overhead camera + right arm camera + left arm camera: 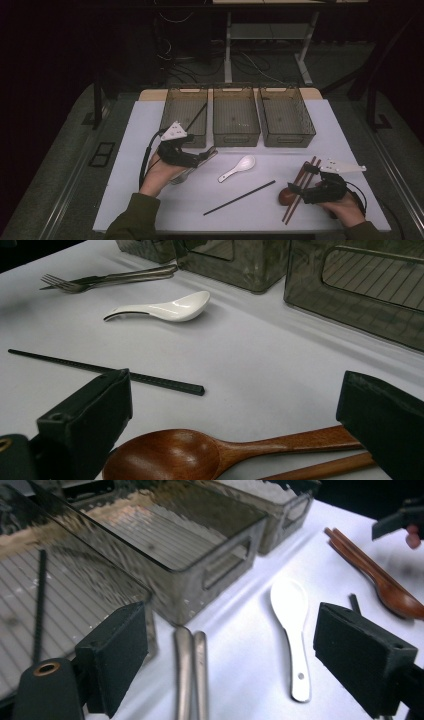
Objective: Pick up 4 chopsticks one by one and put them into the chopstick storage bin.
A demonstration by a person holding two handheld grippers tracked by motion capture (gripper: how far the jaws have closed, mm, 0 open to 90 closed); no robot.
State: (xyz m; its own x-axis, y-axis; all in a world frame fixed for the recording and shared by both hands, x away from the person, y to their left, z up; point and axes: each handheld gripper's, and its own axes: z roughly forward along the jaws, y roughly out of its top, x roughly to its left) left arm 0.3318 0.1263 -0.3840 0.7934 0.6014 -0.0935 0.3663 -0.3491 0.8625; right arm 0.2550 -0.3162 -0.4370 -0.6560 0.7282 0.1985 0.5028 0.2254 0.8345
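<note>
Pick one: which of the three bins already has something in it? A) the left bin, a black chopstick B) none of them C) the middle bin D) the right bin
A: a black chopstick lies slanted inside the left bin, also seen through that bin's wall in the left gripper view, while the middle bin and right bin show bare ribbed floors.

Both tongs, L & R, jaws wide apart, low.

Dim room, lit white table, soft shadows, blurred near tongs, dark surroundings
</note>
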